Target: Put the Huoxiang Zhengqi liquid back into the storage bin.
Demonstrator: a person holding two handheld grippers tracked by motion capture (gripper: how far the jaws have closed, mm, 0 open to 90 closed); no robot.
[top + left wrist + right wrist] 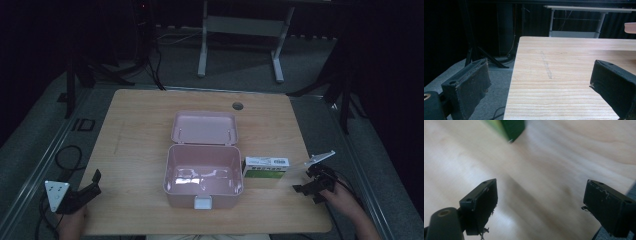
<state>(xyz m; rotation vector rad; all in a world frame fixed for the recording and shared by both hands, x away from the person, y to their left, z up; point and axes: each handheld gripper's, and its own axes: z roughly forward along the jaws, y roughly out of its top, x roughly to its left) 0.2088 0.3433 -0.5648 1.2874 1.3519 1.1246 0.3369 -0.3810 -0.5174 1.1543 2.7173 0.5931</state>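
**Approaching the carton beside the open case**

Reaching toward the green-and-white carton (265, 167), the right hand-held gripper (314, 182) sat near the right end of the bench's (140, 145) near edge, with its jaws spread wide and nothing between them. The carton lay on its side, touching or just beside the right wall of the pink case (202, 176), which stood at the middle of the bench with its lid (204, 127) folded back toward the far edge. That placement probably kept the carton a short lift from the empty cavity. In the right gripper view the carton's dark green corner (511, 128) appeared ahead of the jaws and well apart from them, blurred.

The right hand (345, 202) held its tool tilted, jaws aimed inward at the carton. The left hand-held gripper (87, 187) rested at the near left corner, jaws likewise wide and empty, aimed along the left edge; it was judged to be standing by.
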